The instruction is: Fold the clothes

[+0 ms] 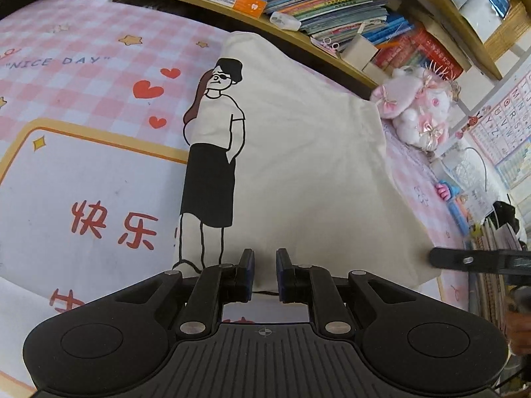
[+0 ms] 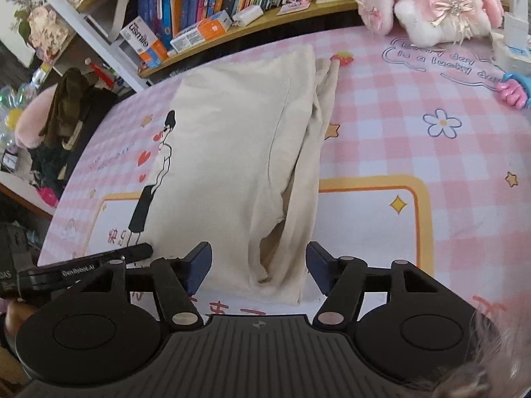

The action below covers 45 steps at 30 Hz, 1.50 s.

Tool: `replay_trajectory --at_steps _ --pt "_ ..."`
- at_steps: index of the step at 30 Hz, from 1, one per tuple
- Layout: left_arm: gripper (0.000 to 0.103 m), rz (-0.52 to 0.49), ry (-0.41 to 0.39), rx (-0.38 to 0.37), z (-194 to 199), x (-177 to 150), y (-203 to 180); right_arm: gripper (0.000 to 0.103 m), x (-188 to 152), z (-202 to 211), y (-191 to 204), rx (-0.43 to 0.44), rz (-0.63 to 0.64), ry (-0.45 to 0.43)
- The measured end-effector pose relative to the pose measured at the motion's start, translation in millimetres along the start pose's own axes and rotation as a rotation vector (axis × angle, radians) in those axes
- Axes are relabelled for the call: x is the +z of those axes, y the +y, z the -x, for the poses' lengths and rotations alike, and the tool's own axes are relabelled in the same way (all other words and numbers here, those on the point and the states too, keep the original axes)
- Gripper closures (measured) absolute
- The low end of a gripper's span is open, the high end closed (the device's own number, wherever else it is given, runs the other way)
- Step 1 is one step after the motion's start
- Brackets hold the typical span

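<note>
In the left wrist view, our left gripper [image 1: 265,273] hovers over the near hem of the cream shirt [image 1: 298,165], its jaws a narrow gap apart with nothing between them; the cloth runs straight ahead of the jaws and away from them, and the printed figure [image 1: 212,152] lies just ahead and to the left of the left jaw. The tip of the other gripper shows well off to the right of the jaws, at the shirt's right edge. We judge the shirt is already folded into a long strip on the pink checked tablecloth [image 1: 83,76], so the step in hand looks like gripping the near hem to fold it away from us. To do it well we should lower the jaws until the hem sits fully between them, catching all layers, not just the top one. In the right wrist view, our right gripper [image 2: 259,267] has its jaws wide apart, straddling the near end of the shirt [image 2: 232,152], with the loose tucked fold [image 2: 308,165] ahead of the right jaw. Here we should gather that loose fold inside the jaws before closing, then lift both corners level and together so the strip does not skew. A plush rabbit [image 2: 431,3] sits far ahead, clear of the fold.
</note>
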<state>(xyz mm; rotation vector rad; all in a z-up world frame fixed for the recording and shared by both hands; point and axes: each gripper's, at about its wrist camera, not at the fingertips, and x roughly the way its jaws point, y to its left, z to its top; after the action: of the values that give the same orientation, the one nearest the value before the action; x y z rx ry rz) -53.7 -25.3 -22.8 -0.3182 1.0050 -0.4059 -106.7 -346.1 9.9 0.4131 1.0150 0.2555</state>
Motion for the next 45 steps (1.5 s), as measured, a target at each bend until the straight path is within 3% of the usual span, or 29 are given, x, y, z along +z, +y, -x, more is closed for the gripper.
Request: replay_trajectory --at_steps 1,2,3,4,9,12,17,20,24,29,32,37,40,45 --pt "0.089 0.003 0.003 -0.004 0 0 1 0.047 -1 -6 -1 -0.006 -0.005 0.011" --pt "0.089 0.009 0.006 -0.008 0 1 3 0.063 -1 -12 -3 -0.021 -0.015 0.022" --pt "0.089 0.013 0.010 -0.010 0 1 4 0.088 -2 -17 -7 -0.036 -0.030 0.035" --pt "0.089 0.011 0.013 -0.007 0 2 4 0.095 -2 -21 -10 -0.050 -0.045 0.047" --pt "0.089 0.013 0.022 -0.013 1 1 6 0.096 -6 22 -10 0.096 -0.069 -0.084" --pt "0.089 0.006 0.027 -0.014 1 2 7 0.096 -14 -2 -24 0.022 -0.126 0.007" --pt "0.088 -0.014 0.040 -0.014 2 4 7 0.094 -19 -16 -26 -0.006 -0.114 0.023" --pt "0.087 -0.042 0.056 -0.001 3 7 5 0.083 -17 -11 -16 -0.075 -0.071 -0.008" --pt "0.086 -0.113 0.030 0.057 11 17 -3 0.081 -17 -7 -7 -0.121 -0.018 -0.057" --pt "0.071 -0.154 -0.017 0.042 17 50 1 0.084 -20 -17 -19 -0.155 -0.049 -0.031" --pt "0.070 -0.174 -0.006 0.034 6 75 9 0.084 -23 -15 -20 -0.168 -0.069 -0.051" --pt "0.066 -0.151 -0.010 0.016 -13 104 21 0.083 -30 -11 -18 -0.209 -0.120 -0.085" --pt "0.052 -0.137 -0.013 0.005 -24 121 28 0.079 -32 -7 -12 -0.243 -0.129 -0.111" --pt "0.051 -0.114 -0.017 -0.013 -43 150 41 0.074 -31 4 1 -0.269 -0.127 -0.203"
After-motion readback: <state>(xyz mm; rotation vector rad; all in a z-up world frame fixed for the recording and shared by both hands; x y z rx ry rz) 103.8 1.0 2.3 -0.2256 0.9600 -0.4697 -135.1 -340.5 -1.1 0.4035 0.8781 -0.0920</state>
